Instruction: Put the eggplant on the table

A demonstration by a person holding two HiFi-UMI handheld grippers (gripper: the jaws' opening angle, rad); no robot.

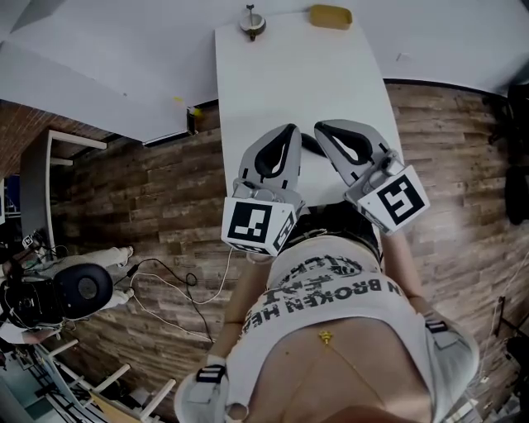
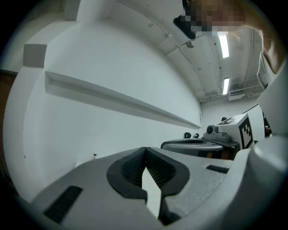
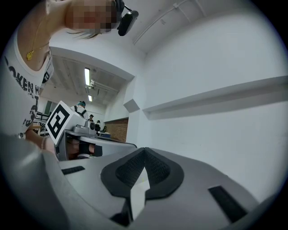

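Note:
No eggplant shows in any view. In the head view both grippers hover side by side over the near end of a long white table (image 1: pixel 273 91). My left gripper (image 1: pixel 289 132) is shut, its dark pads meeting at the tips with nothing between them. My right gripper (image 1: pixel 324 130) is shut and empty as well. The left gripper view shows the closed left gripper (image 2: pixel 145 150) pointing level at a white wall, with the other gripper to its right. In the right gripper view the right gripper (image 3: pixel 144 150) is closed too.
At the table's far end lie a yellow object (image 1: pixel 331 16) and a small round object with a stem (image 1: pixel 252 23). Wood-plank floor surrounds the table. A dark office chair (image 1: pixel 74 289) and loose cables (image 1: pixel 178 289) are at the left.

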